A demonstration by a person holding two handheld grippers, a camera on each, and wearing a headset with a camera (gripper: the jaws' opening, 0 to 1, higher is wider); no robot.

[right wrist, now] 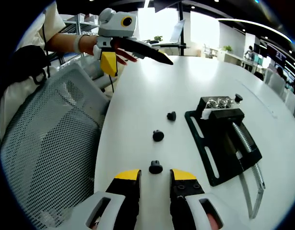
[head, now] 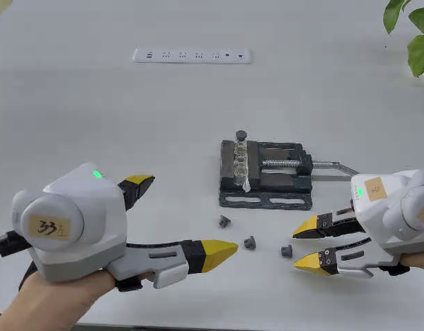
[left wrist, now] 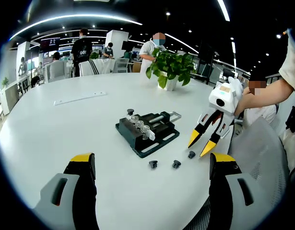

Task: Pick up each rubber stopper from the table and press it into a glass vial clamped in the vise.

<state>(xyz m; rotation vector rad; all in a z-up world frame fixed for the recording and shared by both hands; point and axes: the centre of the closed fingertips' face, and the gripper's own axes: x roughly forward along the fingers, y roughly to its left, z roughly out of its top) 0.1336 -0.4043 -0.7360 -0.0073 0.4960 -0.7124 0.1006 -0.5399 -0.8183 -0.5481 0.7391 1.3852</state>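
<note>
Three stoppers point(head: 249, 243) are lying loose; vials point(head: 240, 164) in the vise point(head: 267, 201) are blurring together, one capped; left gripper point(head: 194, 214) gaping wide, right gripper point(head: 295, 248) narrowly.

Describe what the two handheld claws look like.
Left claw and right claw: white housings, green lights, tan stickers, black jaws tipped yellow. The left one's sticker reads 33.

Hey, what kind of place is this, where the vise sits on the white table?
Probably an open-plan office or shared workspace rather than a workshop: a round white table, a mesh office chair beside it, a potted plant, and people among desks behind.
</note>
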